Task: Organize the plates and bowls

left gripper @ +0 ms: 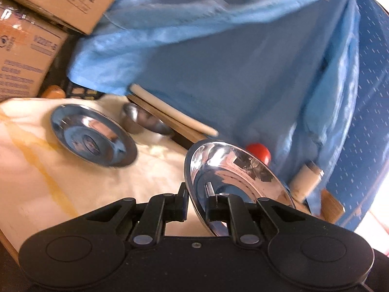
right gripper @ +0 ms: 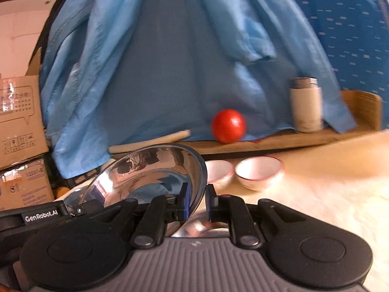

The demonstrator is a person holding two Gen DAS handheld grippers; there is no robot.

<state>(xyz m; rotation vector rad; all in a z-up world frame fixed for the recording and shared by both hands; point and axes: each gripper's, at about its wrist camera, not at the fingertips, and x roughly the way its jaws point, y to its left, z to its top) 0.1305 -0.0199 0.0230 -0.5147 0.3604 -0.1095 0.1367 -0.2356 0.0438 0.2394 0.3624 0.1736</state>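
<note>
Blue cloth [right gripper: 155, 77] hangs across the far side, cardboard boxes [left gripper: 26, 60] far left. Table [left gripper: 80, 182] w/ cream cover carries the rest.

Left-wrist view: 1 steel plate [left gripper: 91, 137] lies flat on the cover left of centre, steel bowl [left gripper: 145, 123] just beyond it to the right. Left gripper [left gripper: 197, 202] has jaws narrow, clamped on the near rim of a 2nd steel plate [left gripper: 233, 172], held tilted, off the table.

Right-wrist view: right gripper [right gripper: 197, 203] jaws also narrow, pinching the rim of a shiny plate [right gripper: 155, 170], tilted up. The left unit shows at that view's left edge, so prob. both grip 1 plate – can't confirm.

2 white bowls [right gripper: 259, 171] w/ red rims sit side by side further back on the right; white flask [right gripper: 306, 104] & red ball [right gripper: 228, 125] on the wooden ledge behind.

Risks: thin rim grip on slick steel could slip, esp. w/ the tilt; if both hold 1 plate, uneven motion may twist it loose; dropping it onto the flat plate would clatter & shove it into the steel bowl.
</note>
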